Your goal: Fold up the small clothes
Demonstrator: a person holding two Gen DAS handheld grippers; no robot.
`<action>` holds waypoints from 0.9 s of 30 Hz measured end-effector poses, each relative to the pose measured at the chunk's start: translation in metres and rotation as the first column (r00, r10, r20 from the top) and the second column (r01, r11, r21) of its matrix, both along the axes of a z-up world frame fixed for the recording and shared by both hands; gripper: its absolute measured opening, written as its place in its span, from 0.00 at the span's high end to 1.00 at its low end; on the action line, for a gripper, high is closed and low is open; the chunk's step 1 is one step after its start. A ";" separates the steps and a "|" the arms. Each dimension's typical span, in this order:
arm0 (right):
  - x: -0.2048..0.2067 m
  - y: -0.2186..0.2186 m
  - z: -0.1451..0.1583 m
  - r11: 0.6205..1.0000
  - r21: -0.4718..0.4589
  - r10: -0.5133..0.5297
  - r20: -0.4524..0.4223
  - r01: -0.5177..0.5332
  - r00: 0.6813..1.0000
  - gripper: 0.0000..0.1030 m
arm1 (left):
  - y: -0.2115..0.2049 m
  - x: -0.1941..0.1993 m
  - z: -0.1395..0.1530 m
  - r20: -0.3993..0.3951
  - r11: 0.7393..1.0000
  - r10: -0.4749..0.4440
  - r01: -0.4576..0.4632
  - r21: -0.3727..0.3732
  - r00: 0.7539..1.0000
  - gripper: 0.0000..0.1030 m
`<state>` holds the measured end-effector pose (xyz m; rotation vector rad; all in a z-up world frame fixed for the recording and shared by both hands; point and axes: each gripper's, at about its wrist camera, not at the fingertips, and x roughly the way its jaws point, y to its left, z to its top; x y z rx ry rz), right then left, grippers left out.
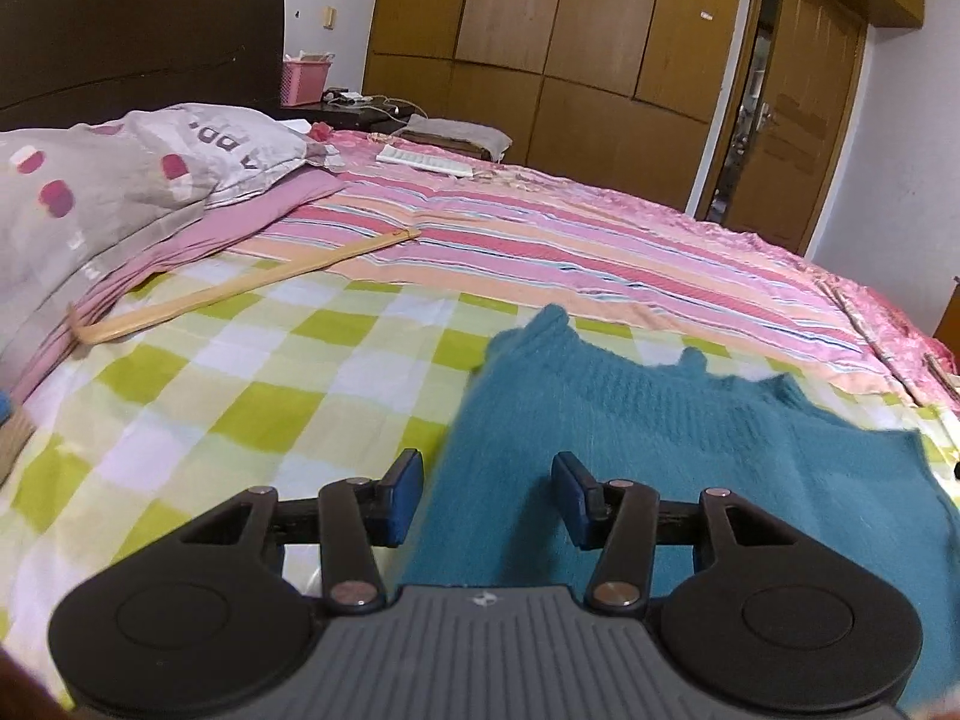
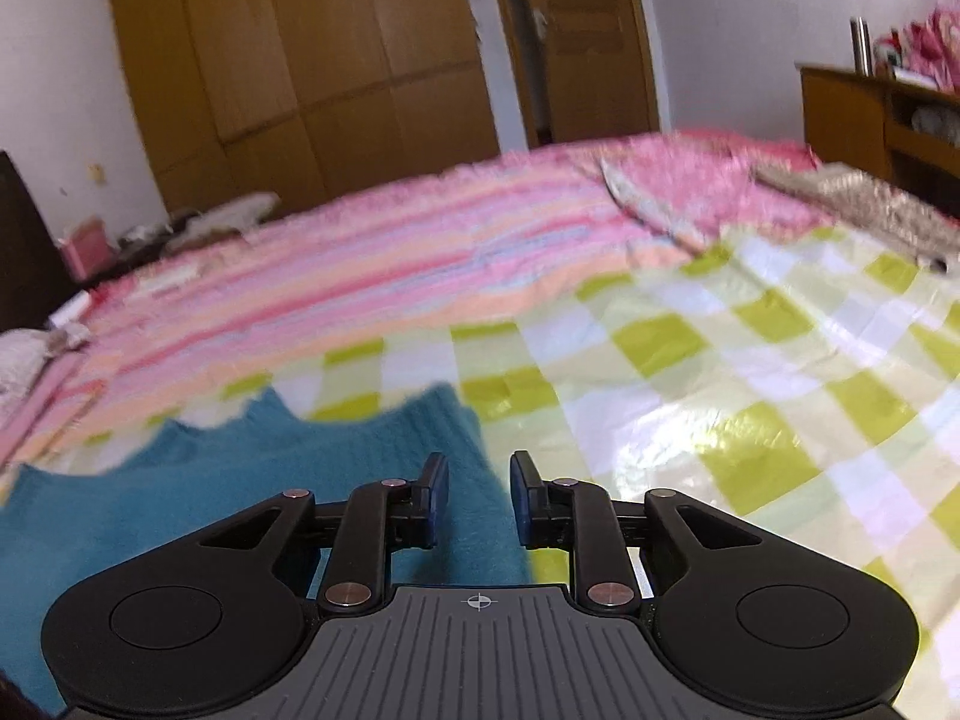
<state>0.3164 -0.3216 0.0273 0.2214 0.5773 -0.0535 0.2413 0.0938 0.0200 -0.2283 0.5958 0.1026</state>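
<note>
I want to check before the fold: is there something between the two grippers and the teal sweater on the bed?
Nothing visible. The teal sweater lies flat on the checked sheet, directly under the left gripper and the right gripper. The wooden stick lies off to the side.

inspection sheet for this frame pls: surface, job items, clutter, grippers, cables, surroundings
Surface: bed covered by a green-and-white checked sheet, then a pink striped sheet.
Job's things: one teal fuzzy knitted sweater lying on the checked sheet.
Clutter: long flat wooden stick; grey pillow with pink patches; white flat object at the far side of the bed.
Grippers: left gripper open over the sweater's left edge; right gripper narrowly open at its right edge, no fabric visibly pinched.
Cables: pale cords on the dark nightstand.
Surroundings: brown wooden wardrobe, pink plastic basket.
</note>
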 end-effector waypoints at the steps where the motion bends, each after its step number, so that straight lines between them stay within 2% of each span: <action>1: -0.010 0.003 0.004 1.000 -0.007 0.018 0.021 -0.018 1.000 0.78 | 0.001 -0.007 -0.001 0.002 1.000 0.001 -0.001 0.004 1.000 0.48; 4: -0.034 0.012 0.007 0.997 -0.036 0.066 0.036 -0.065 0.997 0.78 | 0.004 -0.027 -0.010 -0.005 1.000 0.005 -0.005 0.001 1.000 0.48; 7: -0.040 0.016 -0.006 0.996 -0.047 0.068 -0.014 -0.069 0.998 0.78 | 0.009 -0.037 -0.022 -0.028 0.999 0.017 -0.018 -0.036 0.999 0.47; 9: -0.037 0.013 -0.019 0.999 -0.017 0.041 -0.057 -0.042 0.997 0.79 | 0.014 -0.040 -0.029 -0.039 0.997 0.028 -0.030 -0.073 0.999 0.47; 11: -0.035 0.011 -0.023 1.000 0.008 0.029 -0.062 -0.028 0.998 0.79 | 0.019 -0.040 -0.032 -0.045 0.994 0.035 -0.040 -0.103 0.998 0.46; 16: -0.032 0.027 -0.011 0.997 -0.071 0.013 -0.096 -0.020 0.995 0.75 | 0.025 -0.047 -0.031 -0.036 0.986 0.038 -0.044 -0.159 0.999 0.47; 22: -0.034 0.074 0.022 0.986 -0.103 0.122 -0.072 -0.129 0.990 0.75 | 0.036 -0.054 -0.034 -0.037 0.974 0.022 -0.029 -0.223 0.999 0.47; 27: -0.014 0.145 0.031 0.961 -0.071 0.257 -0.111 -0.266 0.960 0.73 | 0.046 -0.056 -0.035 -0.042 0.964 0.015 -0.026 -0.266 0.999 0.46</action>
